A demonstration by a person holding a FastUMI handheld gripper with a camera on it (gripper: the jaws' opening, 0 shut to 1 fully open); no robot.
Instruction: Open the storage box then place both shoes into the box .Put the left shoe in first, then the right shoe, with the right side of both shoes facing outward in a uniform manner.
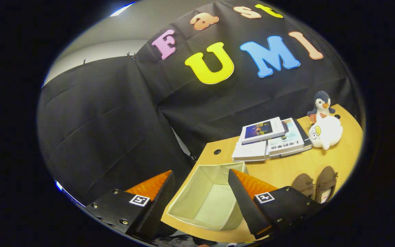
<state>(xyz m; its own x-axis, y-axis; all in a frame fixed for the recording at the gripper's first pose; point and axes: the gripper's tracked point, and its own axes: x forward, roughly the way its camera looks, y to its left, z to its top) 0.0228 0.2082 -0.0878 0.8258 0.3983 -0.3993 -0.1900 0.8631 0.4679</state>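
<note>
Gripper (201, 200) up in the air over the near edge of the table (286, 171), fingers spread wide apart, nothing between the pads, nothing touched. View's tilted.

Box (206, 199) right there in the gap between the fingers, below them. Pale fabric, open top, looking straight down into it, nothing inside. It sits at the table's near left corner, close to the edge. Right finger overlaps its right wall in the view.

Shoes (315, 185): a brown pair, side by side, on the table just right of the right finger, well clear of the box. Toes point away toward the booth wall, openings toward the near edge. Left one of the two (303, 185) is partly hidden behind the finger body; the other (326, 183) shows a pale insole w/ a tag. Can't tell which is the left shoe and which the right from here.

Beyond the box, further back on the table: stack of books (271, 139), a few of them fanned out, top one w/ a dark cover. Just right of the books, a white plush (326, 132), lying on the table. Behind it a penguin toy (322, 104), upright, near the wall. Small dark hole (217, 151) in the tabletop, left of the books, beyond the box.
</note>
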